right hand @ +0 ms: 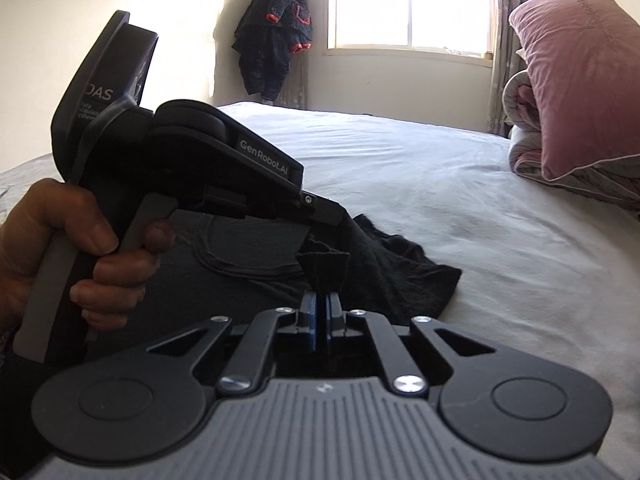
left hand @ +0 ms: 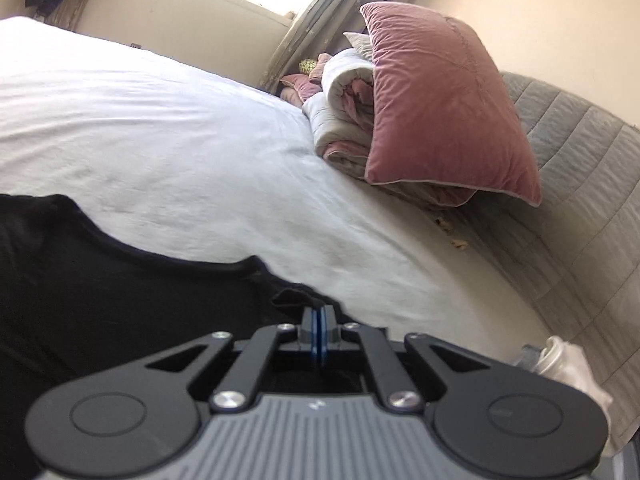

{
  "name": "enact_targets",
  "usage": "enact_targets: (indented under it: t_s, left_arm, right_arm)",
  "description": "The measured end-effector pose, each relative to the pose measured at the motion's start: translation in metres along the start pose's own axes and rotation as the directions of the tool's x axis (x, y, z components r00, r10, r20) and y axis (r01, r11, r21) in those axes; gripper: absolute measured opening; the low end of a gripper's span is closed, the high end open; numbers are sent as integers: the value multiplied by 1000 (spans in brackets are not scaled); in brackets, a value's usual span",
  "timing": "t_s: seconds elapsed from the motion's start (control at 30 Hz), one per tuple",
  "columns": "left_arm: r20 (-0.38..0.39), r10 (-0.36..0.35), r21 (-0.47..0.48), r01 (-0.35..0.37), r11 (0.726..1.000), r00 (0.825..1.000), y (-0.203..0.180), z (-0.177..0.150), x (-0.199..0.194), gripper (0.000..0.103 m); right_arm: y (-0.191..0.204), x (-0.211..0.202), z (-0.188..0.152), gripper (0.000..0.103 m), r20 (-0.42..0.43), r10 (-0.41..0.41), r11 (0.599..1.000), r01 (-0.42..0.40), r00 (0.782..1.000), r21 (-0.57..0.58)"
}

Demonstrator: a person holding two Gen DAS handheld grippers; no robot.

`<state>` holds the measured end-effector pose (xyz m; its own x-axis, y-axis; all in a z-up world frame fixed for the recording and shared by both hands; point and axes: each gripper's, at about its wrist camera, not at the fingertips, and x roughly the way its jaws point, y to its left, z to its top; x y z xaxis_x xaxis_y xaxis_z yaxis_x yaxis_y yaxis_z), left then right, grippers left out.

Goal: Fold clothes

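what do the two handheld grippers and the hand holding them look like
Both are matt black linkage frames with silver screw heads, round pivot discs and a ribbed grey plate behind. The left gripper and right gripper have dark fingers with blue inner pads. Seen from the right wrist, the left gripper's body reads "GenRobot.AI" and "DAS" in white, with a grey trigger handle. The left hand is bare, with no sleeve visible.

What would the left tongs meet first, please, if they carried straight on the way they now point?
Most likely the white bedsheet. The left tongs, shut on the black shirt, point low across the bed; past the pinched fabric only sheet lies ahead. The pink pillow sits off to the right, though depth is unclear.
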<state>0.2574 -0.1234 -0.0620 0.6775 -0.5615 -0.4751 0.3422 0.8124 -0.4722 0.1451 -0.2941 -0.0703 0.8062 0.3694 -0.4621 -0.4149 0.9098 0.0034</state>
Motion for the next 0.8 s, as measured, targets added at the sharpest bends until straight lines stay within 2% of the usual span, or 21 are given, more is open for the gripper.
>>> enact_targets:
  t_s: [0.23,0.3,0.37,0.4,0.47,0.53,0.63,0.67,0.73,0.8]
  left_arm:
    - [-22,75,27,-74,997,997,20,-3,3,2]
    - [-28,96,35,-95,995,995,26,-4,4,4]
    - [-27,108,36,-107,994,994,28,-3,1,14]
    - [-26,98,29,-97,995,995,27,-2,-3,19]
    - [-27,76,14,-75,997,997,25,0,-11,19]
    - [-44,25,9,-25,1000,999,22,-1,-18,19]
    - [-125,-71,11,73,997,990,18,-12,-20,19]
    - [-152,-83,16,87,996,985,18,-18,-19,19]
    - [-193,-49,48,60,997,980,18,-29,-18,19]
    - [-195,-29,44,39,998,980,22,-35,-21,15]
  right_arm:
    - [9,11,-3,4,-69,62,998,-62,996,8]
    - [12,9,-4,12,-73,91,996,-90,993,14]
    - [9,4,-4,15,-59,109,994,-107,992,36]
    - [7,2,-3,16,-51,117,992,-114,992,49]
    - [0,0,-4,17,-42,101,992,-98,994,76]
    - [-7,-1,-5,17,-39,82,992,-78,996,102]
    - [-18,1,-6,17,-45,53,989,-46,998,140]
    - [-21,2,-6,17,-48,47,987,-39,998,153]
    - [-27,4,-7,17,-53,37,984,-27,998,177]
    - [-30,5,-8,17,-59,27,982,-16,998,188]
